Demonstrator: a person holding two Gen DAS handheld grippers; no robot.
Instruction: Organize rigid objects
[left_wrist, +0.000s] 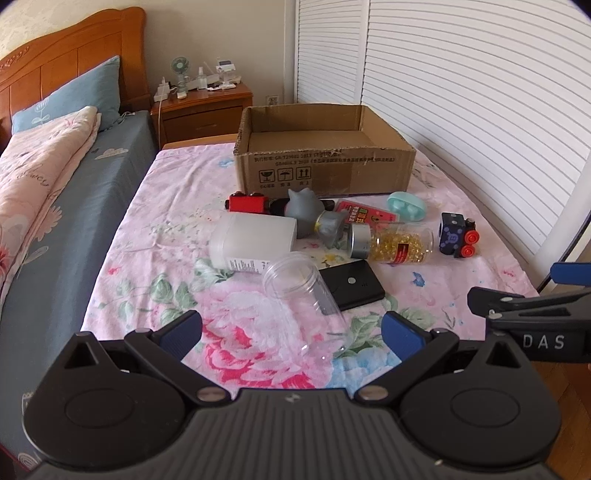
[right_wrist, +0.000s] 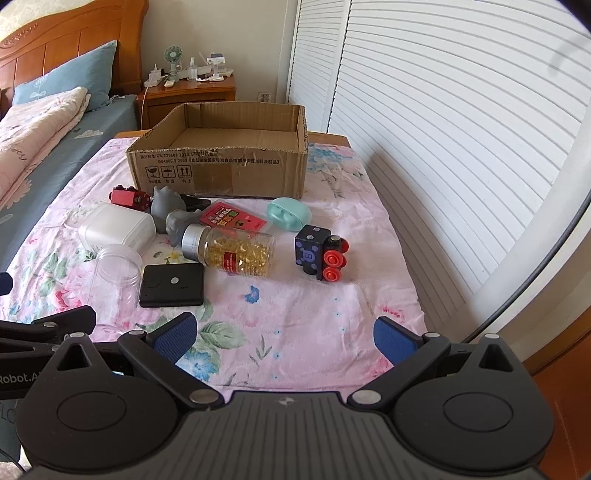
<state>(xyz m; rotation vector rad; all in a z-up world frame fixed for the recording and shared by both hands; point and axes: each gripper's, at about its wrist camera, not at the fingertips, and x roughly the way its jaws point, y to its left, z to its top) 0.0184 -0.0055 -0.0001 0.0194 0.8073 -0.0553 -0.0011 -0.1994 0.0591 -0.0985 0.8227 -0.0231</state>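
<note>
In front of the cardboard box (right_wrist: 221, 162), whose corrugated brown walls enclose a bare interior, the rigid objects are scattered on a floral cloth (right_wrist: 295, 325). Nearest the box front are found a red toy wagon (right_wrist: 125, 197), a grey rubbery figure (right_wrist: 170, 210), a flat red card (right_wrist: 231, 219) and a smooth oval mint case (right_wrist: 290, 213). Further from the box, a frosted white square bottle (right_wrist: 114, 227) and a glass bottle with a metal cap (right_wrist: 236, 249), filled with yellow capsules, are laid on their sides. A clear plastic jar (left_wrist: 306, 295) is laid lidless with nothing inside, beside a matte black rectangular device (right_wrist: 171, 285). A dark blue toy locomotive (right_wrist: 319, 254) with red wheels is set apart from the box.

The left gripper (left_wrist: 291, 332) is held wide apart, gripping nothing, with the clear jar's base between its blue textured pads. The right gripper (right_wrist: 282, 332) is likewise spread and unloaded.
</note>
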